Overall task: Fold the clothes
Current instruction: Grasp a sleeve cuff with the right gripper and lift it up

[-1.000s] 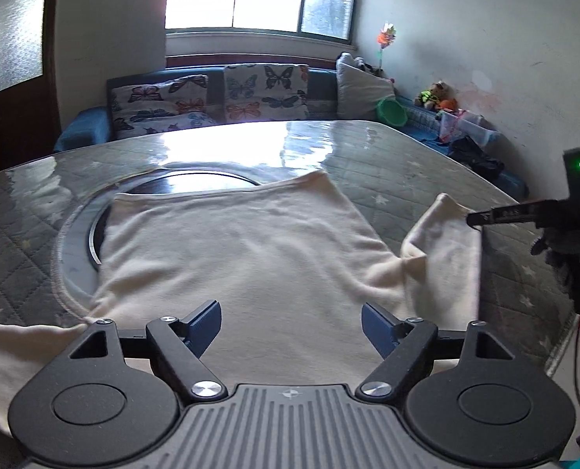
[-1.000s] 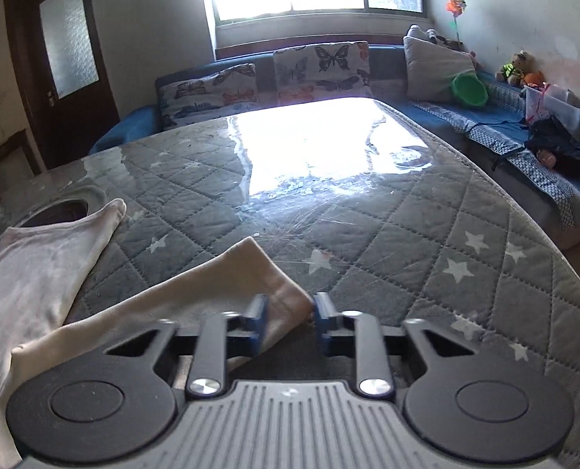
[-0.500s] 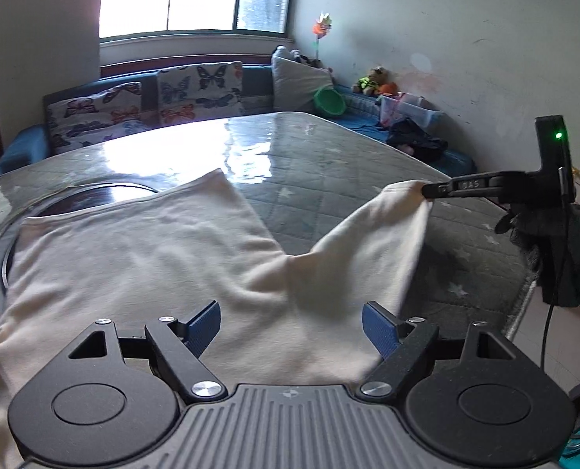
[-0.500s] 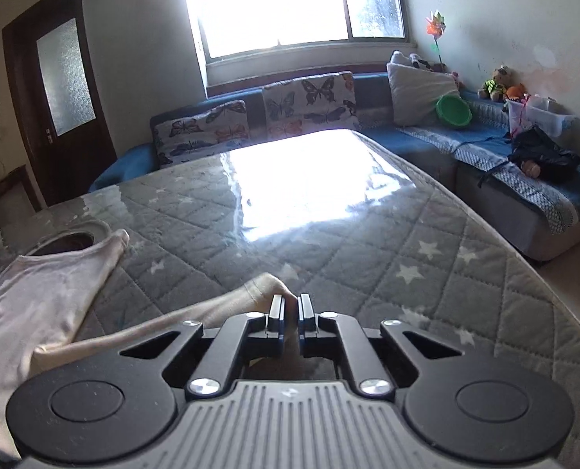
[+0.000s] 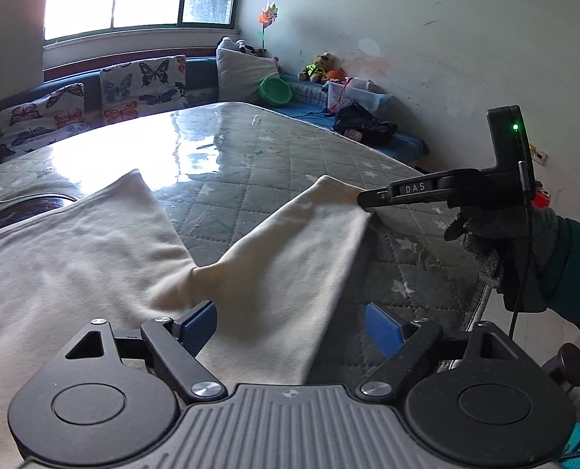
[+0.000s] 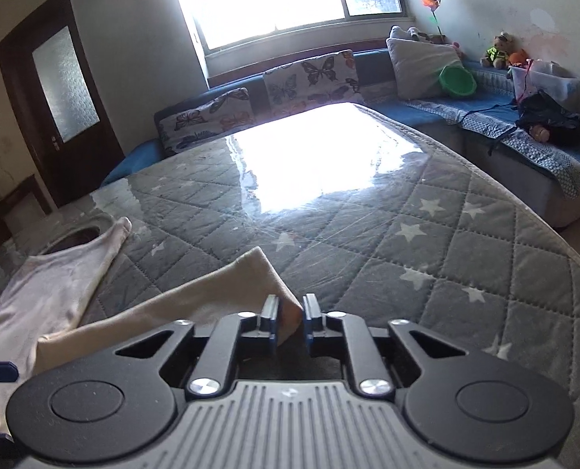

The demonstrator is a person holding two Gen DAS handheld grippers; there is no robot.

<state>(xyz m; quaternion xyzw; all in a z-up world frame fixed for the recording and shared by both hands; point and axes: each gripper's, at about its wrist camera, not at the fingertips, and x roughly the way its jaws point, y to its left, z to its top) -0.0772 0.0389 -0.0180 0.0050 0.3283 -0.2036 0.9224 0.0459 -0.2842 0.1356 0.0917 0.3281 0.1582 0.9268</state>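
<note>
**Cream garment spread on the quilted tabletop, one sleeve pinched**

We see a cream garment [image 5: 106, 250] lying flat over the left part of the tabletop [image 5: 290, 164], which is covered in grey quilted cloth with white stars under a glossy clear sheet. Its body reaches toward the left edge, where a dark round opening in the tabletop shows beside it.

Our left gripper [image 5: 290, 322] hovers low over the garment near the front edge. Its blue pads [image 5: 200, 322] stand wide apart and are opening; cloth lies under the gap, but neither pad presses on it.

To the right, the sleeve [image 5: 290, 258] runs out from the body toward the right edge of the tabletop. Our right gripper [image 6: 290, 314] has the sleeve's end between its nearly closed jaws, which are easing apart slightly; the cuff [image 6: 286, 318] sits in the narrow gap, pinched and lifted a little off the surface. In the left wrist view this gripper bears the white letters "DAS" on its finger, with a small green light lit on the black housing above. A gloved hand [image 5: 497, 246] in a dark teal sleeve holds it.
</note>
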